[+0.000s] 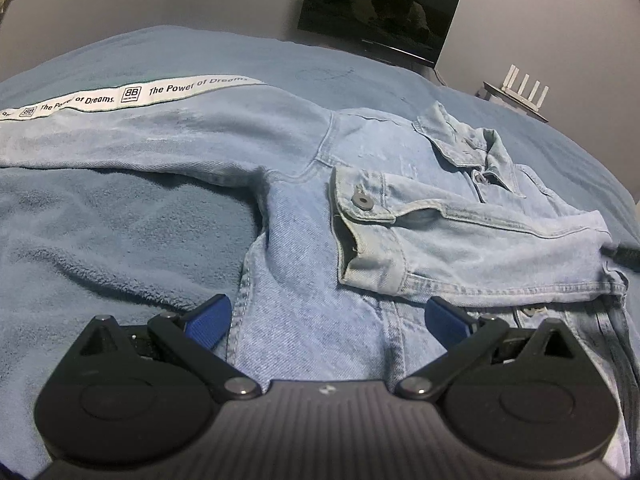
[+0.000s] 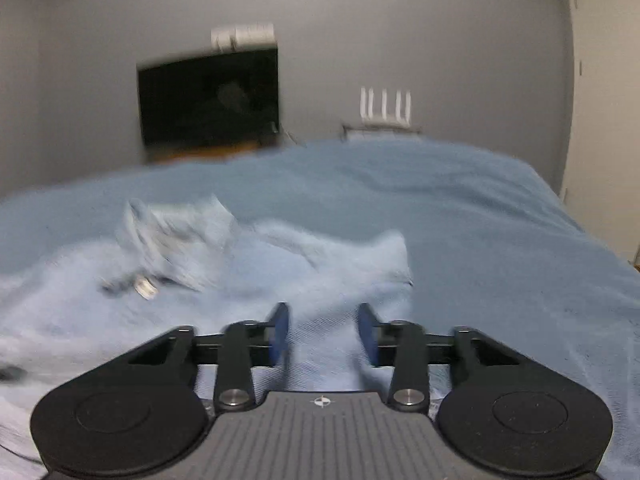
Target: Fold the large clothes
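A light blue denim jacket (image 1: pixel 304 208) lies on a blue blanket (image 1: pixel 100 240) on a bed. Its left sleeve, with a white printed stripe (image 1: pixel 132 96), stretches out to the left. Its right sleeve (image 1: pixel 480 236) is folded across the chest below the collar (image 1: pixel 468 144). My left gripper (image 1: pixel 328 324) is open just above the jacket's lower left side, holding nothing. My right gripper (image 2: pixel 324 336) is open low over the jacket (image 2: pixel 240 272), with cloth lying between the blue pads; that view is blurred.
A dark monitor (image 1: pixel 380 12) stands against the grey wall beyond the bed, with a white router (image 1: pixel 524 88) on a shelf to its right. A white door (image 2: pixel 600 100) is at the far right. The blanket (image 2: pixel 500 220) spreads right of the jacket.
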`<state>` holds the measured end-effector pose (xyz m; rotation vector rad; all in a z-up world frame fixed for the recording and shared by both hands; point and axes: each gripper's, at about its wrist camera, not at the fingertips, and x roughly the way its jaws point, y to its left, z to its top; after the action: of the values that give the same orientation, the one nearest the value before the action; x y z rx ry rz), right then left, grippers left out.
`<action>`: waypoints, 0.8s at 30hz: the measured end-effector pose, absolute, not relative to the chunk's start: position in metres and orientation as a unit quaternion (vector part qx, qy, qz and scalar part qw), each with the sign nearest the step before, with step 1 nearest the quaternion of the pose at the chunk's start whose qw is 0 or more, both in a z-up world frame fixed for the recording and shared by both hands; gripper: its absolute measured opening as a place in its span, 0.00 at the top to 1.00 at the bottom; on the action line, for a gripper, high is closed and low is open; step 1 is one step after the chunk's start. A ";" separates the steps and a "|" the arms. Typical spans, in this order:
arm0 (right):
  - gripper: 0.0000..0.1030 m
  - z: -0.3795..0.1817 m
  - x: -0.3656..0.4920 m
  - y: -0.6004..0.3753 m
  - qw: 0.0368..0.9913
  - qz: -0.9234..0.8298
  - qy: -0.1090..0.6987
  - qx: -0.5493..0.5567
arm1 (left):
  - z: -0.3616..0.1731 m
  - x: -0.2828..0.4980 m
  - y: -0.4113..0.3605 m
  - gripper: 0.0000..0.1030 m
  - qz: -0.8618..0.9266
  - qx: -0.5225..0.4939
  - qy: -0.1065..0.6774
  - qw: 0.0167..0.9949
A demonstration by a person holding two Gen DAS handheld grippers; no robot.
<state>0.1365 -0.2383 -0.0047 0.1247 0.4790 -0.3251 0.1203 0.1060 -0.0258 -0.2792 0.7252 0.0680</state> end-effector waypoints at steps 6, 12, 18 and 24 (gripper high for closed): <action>0.78 -0.030 0.147 -0.238 0.951 -0.142 0.272 0.045 | -0.032 0.125 0.106 0.00 0.037 -0.135 0.365 0.921; 0.67 -0.010 0.127 -0.226 0.973 -0.156 0.167 0.035 | -0.033 0.125 0.102 0.00 0.037 -0.123 0.366 0.922; 0.58 -0.035 0.155 -0.215 0.956 -0.126 0.265 0.004 | -0.033 0.126 0.103 0.00 0.036 -0.124 0.367 0.921; 0.56 -0.035 0.107 -0.193 0.959 -0.118 0.258 0.014 | -0.035 0.126 0.105 0.00 0.034 -0.126 0.370 0.920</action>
<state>0.1070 -0.1929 -0.0345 0.0282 0.5241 -0.2403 0.1264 0.1054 -0.0351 -0.2588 0.7604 0.0689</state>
